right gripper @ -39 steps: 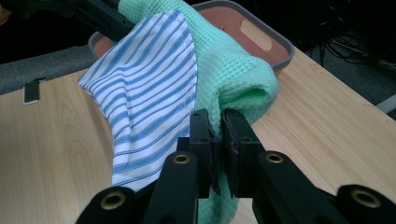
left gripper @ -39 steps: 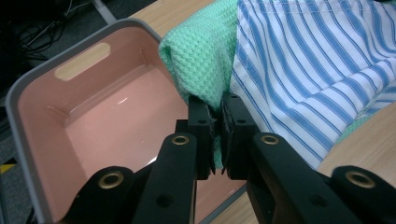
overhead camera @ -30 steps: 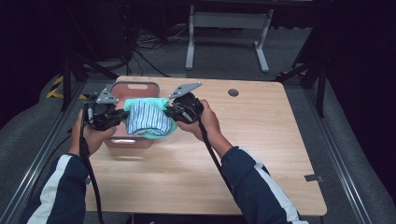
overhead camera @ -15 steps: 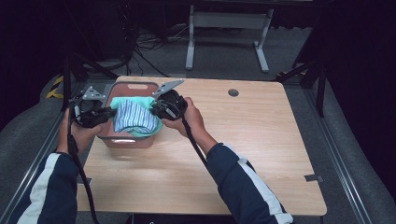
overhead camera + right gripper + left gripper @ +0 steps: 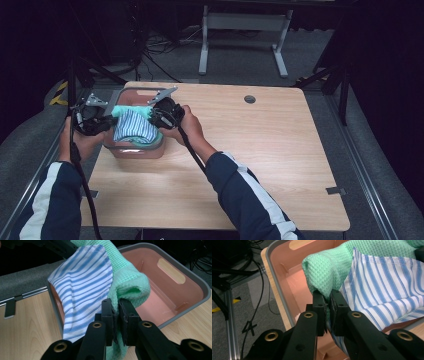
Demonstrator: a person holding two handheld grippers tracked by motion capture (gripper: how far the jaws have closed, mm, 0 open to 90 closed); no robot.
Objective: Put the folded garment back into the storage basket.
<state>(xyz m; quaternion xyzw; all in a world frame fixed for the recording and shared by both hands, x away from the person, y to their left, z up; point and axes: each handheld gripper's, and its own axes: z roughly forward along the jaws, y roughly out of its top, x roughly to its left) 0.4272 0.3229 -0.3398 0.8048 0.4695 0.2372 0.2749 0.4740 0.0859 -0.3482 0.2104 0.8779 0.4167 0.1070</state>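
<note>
Over the bin: you hold two cloths together above the pink bin [image 5: 134,150], which stands at the far-left part of the wooden table [image 5: 260,165].
Green cloth: the green cloth [image 5: 329,267] has a small waffle texture and looks thick and soft; it is folded into a rounded roll between your two grippers.
Striped cloth: the striped cloth [image 5: 384,290] is thin and smooth, white with blue stripes, with a stitched hem; it lies against the green one and hangs down toward the inside of the bin.
Left gripper: the left gripper [image 5: 327,301] has its jaws closed tight on an edge of the green cloth; the striped cloth touches the jaw on the right in the left gripper view, but you cannot tell if it is also pinched.
Right gripper: the right gripper [image 5: 115,308] has its jaws pressed together on the other end of the green cloth, with the striped cloth just beside them.
Bin: smooth pink plastic with a grey rim, rounded corners and a long handle slot in the wall.
Around: black cables [image 5: 150,55] lie on the grey floor behind the table, and a grey metal frame [image 5: 242,37] stands farther back; a small round dark hole [image 5: 249,99] is in the table top.
In the way: the cloths hide most of the bin's bottom in the high view.
</note>
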